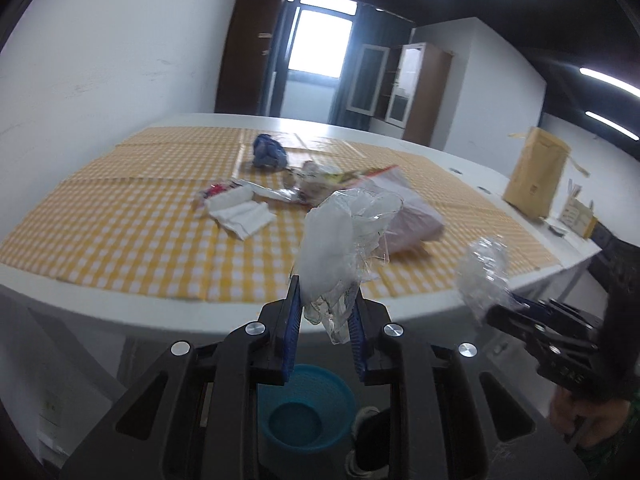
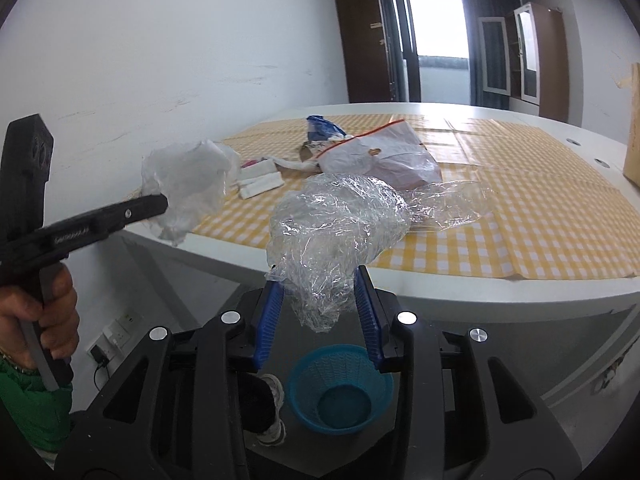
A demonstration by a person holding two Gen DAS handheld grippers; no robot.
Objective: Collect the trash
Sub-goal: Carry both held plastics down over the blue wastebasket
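Observation:
My left gripper (image 1: 325, 306) is shut on a crumpled white and clear plastic bag (image 1: 332, 240), held in the air in front of the table edge. It also shows in the right wrist view, where the left gripper (image 2: 164, 202) carries that white bag (image 2: 188, 188). My right gripper (image 2: 319, 296) is shut on a wad of clear plastic wrap (image 2: 336, 232). In the left wrist view the right gripper (image 1: 494, 314) holds the wrap (image 1: 484, 268) at the right. A blue basket (image 2: 340, 388) stands on the floor below both grippers, and the basket (image 1: 304, 408) shows between the left fingers.
The table's yellow checked cloth (image 1: 120, 216) still bears white tissues (image 1: 240, 214), a blue bag (image 1: 270, 152), a zip bag (image 1: 404, 208) and small wrappers. A brown paper package (image 1: 536, 172) stands at the right end. A person's hand (image 2: 52, 312) and shoe (image 2: 274, 400) are near the basket.

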